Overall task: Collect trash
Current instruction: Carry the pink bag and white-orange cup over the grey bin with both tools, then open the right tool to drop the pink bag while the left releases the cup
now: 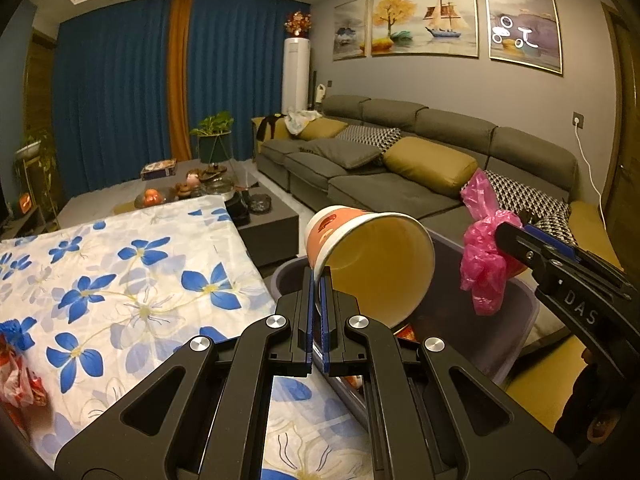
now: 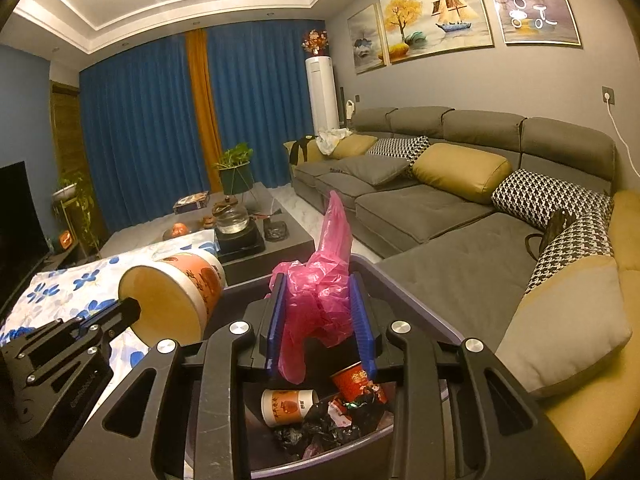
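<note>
Left wrist view: we pinch the rim of a tipped paper cup in our left gripper, its jaws pressed together, just above the grey bin. To its right, our right gripper clamps a crumpled pink plastic bag over the same bin, trash lying below.

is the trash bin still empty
No: in the right wrist view the bin already holds a paper cup, a red cup and dark wrappers.
</note>
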A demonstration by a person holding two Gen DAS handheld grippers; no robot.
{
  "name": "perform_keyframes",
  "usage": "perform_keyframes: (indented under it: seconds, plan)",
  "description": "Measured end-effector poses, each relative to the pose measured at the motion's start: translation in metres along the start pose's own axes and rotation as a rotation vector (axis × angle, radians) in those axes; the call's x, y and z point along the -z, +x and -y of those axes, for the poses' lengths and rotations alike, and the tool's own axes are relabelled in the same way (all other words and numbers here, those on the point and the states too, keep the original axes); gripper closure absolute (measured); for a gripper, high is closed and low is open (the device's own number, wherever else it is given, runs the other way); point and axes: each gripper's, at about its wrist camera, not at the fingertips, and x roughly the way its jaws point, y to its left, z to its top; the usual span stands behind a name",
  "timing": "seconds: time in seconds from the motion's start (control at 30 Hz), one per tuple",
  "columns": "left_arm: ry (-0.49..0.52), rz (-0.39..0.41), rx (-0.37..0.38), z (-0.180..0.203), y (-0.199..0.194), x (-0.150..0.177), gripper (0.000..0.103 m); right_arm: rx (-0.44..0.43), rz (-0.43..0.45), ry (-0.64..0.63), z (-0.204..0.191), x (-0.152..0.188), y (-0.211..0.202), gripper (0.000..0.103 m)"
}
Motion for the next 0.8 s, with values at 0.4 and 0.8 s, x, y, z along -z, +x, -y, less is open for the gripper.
perform_keyframes:
  seconds: [0.4, 0.8]
  plan:
    - [-0.005, -0.014, 0.016, 0.005, 0.013, -0.001, 0.101, -0.007, -0.002, 0.004, 0.002, -0.002, 0.003, 0.069]
    - [-0.001, -0.059, 0.048, 0.009, 0.026, 0.005, 0.1, 0.003, 0.01, 0.038, 0.008, -0.001, 0.0, 0.05]
